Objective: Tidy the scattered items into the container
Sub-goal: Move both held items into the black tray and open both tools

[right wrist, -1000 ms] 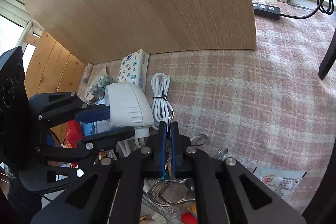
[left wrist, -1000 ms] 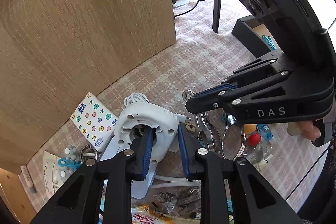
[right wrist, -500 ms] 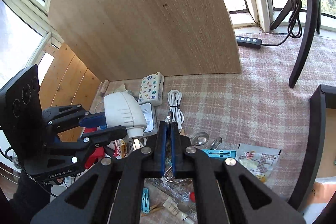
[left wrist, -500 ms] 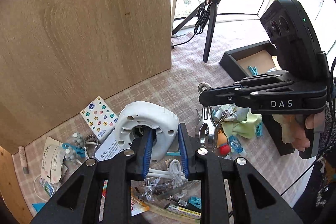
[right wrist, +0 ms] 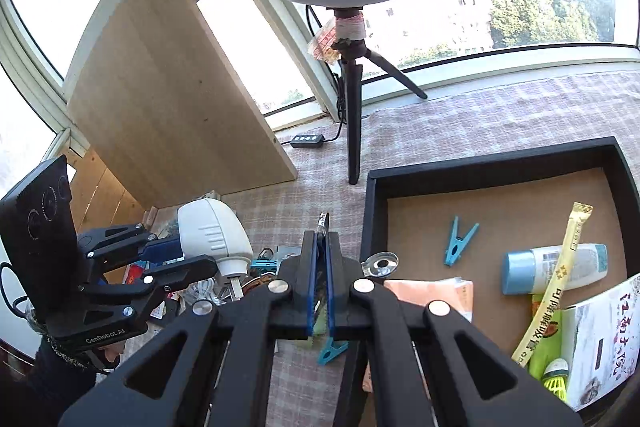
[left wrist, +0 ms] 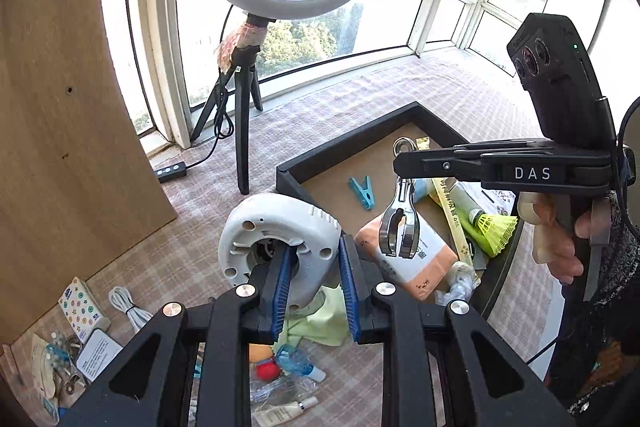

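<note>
My left gripper (left wrist: 314, 291) is shut on a white round plastic device (left wrist: 276, 239) and holds it in the air beside the black tray (left wrist: 344, 143). It also shows in the right wrist view (right wrist: 212, 233). My right gripper (right wrist: 320, 291) is shut on a metal clip (left wrist: 400, 223), which hangs from its fingers above the tray's near part. The tray (right wrist: 492, 163) holds a blue clothespin (right wrist: 458, 239), a white bottle (right wrist: 556, 267), a yellow sachet (right wrist: 560, 267), a peach packet (left wrist: 412, 259) and a yellow shuttlecock (left wrist: 496, 227).
A ring light on a black tripod (left wrist: 244, 131) stands behind the tray, with its cable remote (left wrist: 172, 171) on the checked cloth. A wooden board (left wrist: 60, 147) stands at the left. Scattered items lie below: a tissue pack (left wrist: 82, 307), a white cable (left wrist: 128, 307), a green cloth (left wrist: 316, 323).
Both grippers have lifted their loads and moved right, from over the scattered pile to over the black tray. The views have tilted up to show the ring light and windows.
</note>
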Action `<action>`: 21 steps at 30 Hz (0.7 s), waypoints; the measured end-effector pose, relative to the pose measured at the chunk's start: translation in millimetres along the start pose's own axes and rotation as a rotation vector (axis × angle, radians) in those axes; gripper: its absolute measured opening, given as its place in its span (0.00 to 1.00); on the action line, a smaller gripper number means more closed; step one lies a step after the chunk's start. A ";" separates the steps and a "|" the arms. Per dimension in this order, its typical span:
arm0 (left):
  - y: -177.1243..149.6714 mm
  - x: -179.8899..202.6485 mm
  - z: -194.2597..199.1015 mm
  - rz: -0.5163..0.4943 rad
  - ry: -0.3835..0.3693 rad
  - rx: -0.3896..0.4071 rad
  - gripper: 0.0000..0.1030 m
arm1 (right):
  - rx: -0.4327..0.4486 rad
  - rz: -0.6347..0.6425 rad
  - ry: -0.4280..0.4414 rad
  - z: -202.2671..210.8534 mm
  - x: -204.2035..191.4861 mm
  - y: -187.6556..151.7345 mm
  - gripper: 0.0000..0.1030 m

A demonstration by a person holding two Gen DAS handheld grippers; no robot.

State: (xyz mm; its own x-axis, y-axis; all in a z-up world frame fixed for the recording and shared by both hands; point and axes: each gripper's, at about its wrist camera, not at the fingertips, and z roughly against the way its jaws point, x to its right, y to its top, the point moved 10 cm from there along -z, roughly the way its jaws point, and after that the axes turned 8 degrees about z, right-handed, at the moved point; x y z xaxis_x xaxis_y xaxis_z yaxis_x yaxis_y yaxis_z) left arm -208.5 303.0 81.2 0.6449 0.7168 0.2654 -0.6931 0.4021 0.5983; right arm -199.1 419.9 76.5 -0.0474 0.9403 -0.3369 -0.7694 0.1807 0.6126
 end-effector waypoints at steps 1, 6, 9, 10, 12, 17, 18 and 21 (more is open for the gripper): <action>5.4 9.1 -5.9 -0.005 -0.014 0.002 0.21 | 0.007 -0.021 -0.027 8.7 17.2 0.9 0.04; 25.6 62.8 -34.4 -0.037 -0.069 -0.004 0.21 | 0.040 -0.101 -0.140 43.9 84.1 -0.6 0.04; 38.8 84.9 -48.0 -0.060 -0.057 0.021 0.24 | 0.055 -0.122 -0.173 55.5 106.6 -0.6 0.04; 43.9 87.2 -52.3 -0.055 -0.039 0.035 0.31 | 0.056 -0.116 -0.174 57.5 110.6 -0.2 0.04; 50.8 89.1 -60.7 -0.034 -0.028 0.036 0.68 | 0.037 -0.123 -0.239 61.5 122.1 -1.1 0.28; 58.1 81.2 -53.2 0.023 -0.048 0.048 0.67 | 0.102 -0.135 -0.274 78.1 123.2 3.9 0.50; 58.5 77.7 -49.0 0.030 -0.052 0.051 0.67 | 0.106 -0.133 -0.267 78.9 120.5 4.9 0.50; 58.1 64.0 -34.2 0.048 -0.041 0.058 0.66 | 0.096 -0.124 -0.233 77.8 109.5 6.4 0.50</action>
State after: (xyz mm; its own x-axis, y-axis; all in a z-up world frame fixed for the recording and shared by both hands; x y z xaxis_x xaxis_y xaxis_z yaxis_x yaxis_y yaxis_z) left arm -218.4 391.8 107.0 0.6250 0.7099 0.3247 -0.7042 0.3333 0.6269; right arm -159.7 546.4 99.2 0.2001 0.9482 -0.2469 -0.6955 0.3149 0.6459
